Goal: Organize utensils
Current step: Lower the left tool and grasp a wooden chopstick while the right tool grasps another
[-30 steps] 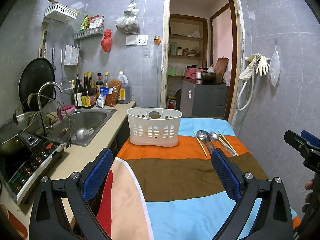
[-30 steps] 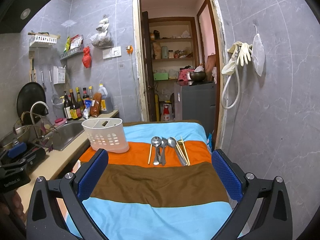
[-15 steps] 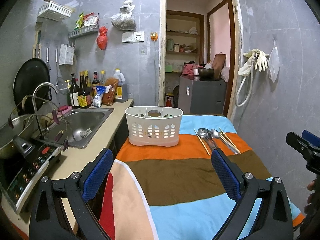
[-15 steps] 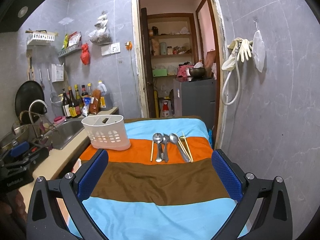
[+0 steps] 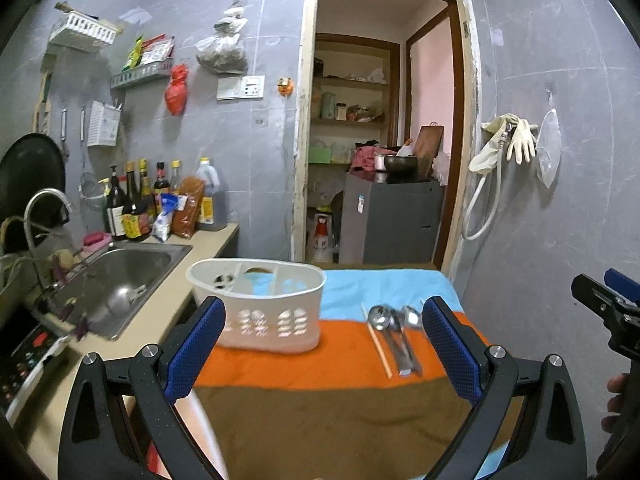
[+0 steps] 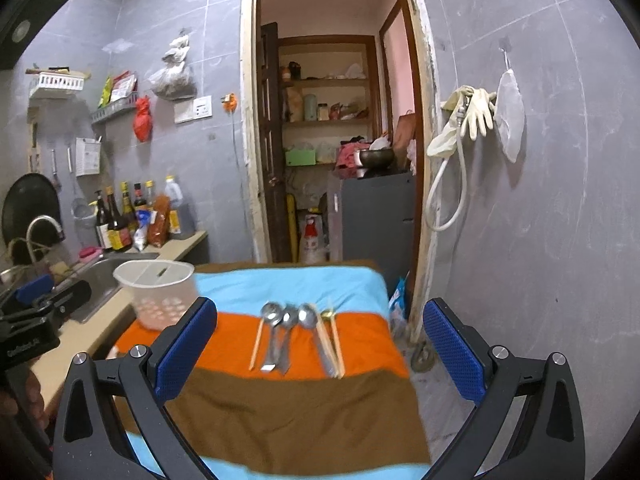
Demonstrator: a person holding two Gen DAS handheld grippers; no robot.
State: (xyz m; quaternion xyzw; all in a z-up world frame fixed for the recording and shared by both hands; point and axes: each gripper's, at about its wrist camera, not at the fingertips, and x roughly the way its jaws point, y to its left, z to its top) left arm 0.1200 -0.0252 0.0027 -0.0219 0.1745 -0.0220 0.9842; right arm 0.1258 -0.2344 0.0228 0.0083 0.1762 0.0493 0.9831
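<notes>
The left gripper (image 5: 322, 344) fills the bottom of its view with its jaws spread wide and nothing between them. Just above its left blue pad, in the centre left of the frame, a white plastic utensil basket (image 5: 256, 308) stands upright on the striped cloth (image 5: 320, 412), where the orange band meets the light blue one. To the right of the basket, on the orange band, lie three metal spoons (image 5: 394, 332) with a chopstick (image 5: 376, 340) along their left side.

The right gripper (image 6: 320, 348) also has its jaws wide open and empty, low in its frame. Between its pads, at frame centre, the spoons (image 6: 286, 332) lie side by side with bowls pointing away, one chopstick (image 6: 256, 344) on their left and more chopsticks (image 6: 332, 340) on their right. The basket (image 6: 158, 294) sits at centre left, well apart from the utensils. A steel sink (image 5: 120, 276) is set in the counter (image 5: 160, 320) at left of the left wrist view.
</notes>
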